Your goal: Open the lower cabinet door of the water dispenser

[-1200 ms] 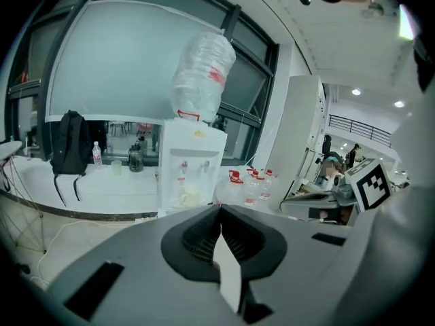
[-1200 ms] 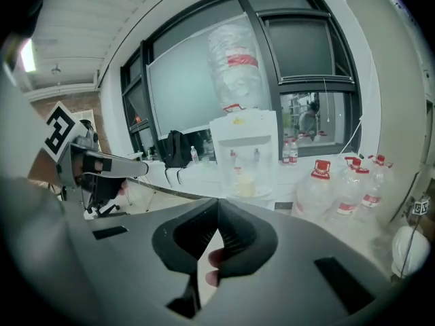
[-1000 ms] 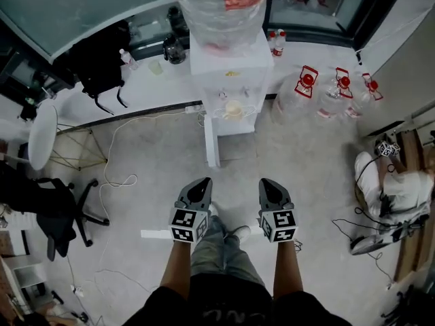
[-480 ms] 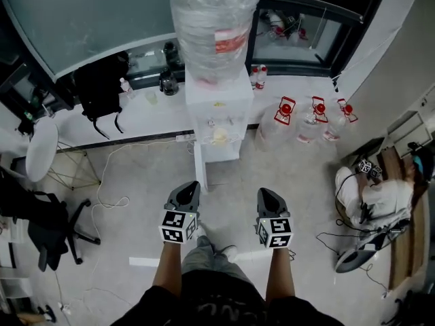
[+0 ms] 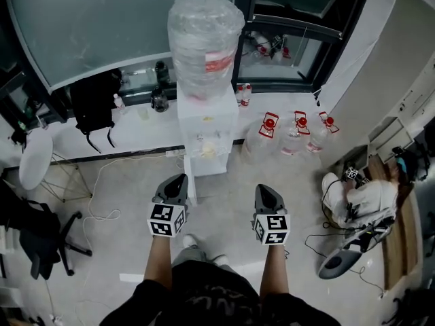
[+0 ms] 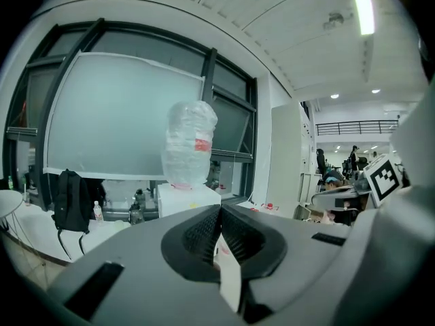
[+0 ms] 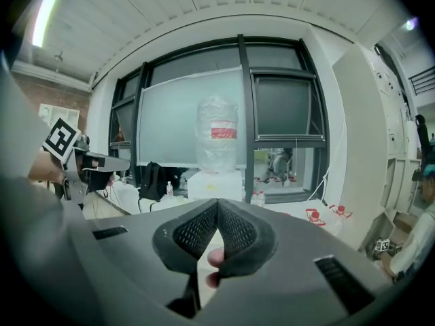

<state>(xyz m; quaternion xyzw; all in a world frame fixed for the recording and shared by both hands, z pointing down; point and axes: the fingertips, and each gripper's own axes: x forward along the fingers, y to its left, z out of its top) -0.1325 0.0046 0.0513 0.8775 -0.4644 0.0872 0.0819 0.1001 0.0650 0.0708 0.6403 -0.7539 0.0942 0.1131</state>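
Left gripper (image 5: 174,183) and right gripper (image 5: 266,194): jaws pressed together, nothing between them. Both in front of the water dispenser (image 5: 207,133), not touching it; left one nearer.

- Bare floor (image 5: 228,182): left open between the grippers and the water dispenser (image 5: 207,138); a straight approach to the dispenser's front is allowed.
- Lower cabinet door (image 5: 192,182): seen swung out edge-on at the dispenser's left, just beside the left gripper (image 5: 179,177); passage there is narrowed.
- Right gripper (image 5: 263,188): clear floor is found ahead of it.
- Water jugs (image 5: 293,140): three are ranged right of the dispenser; that flank is blocked.
- Loose cable (image 5: 102,182) and office chair (image 5: 47,233): the left floor is encumbered.
- White bag with cables (image 5: 363,199): the far right is obstructed.
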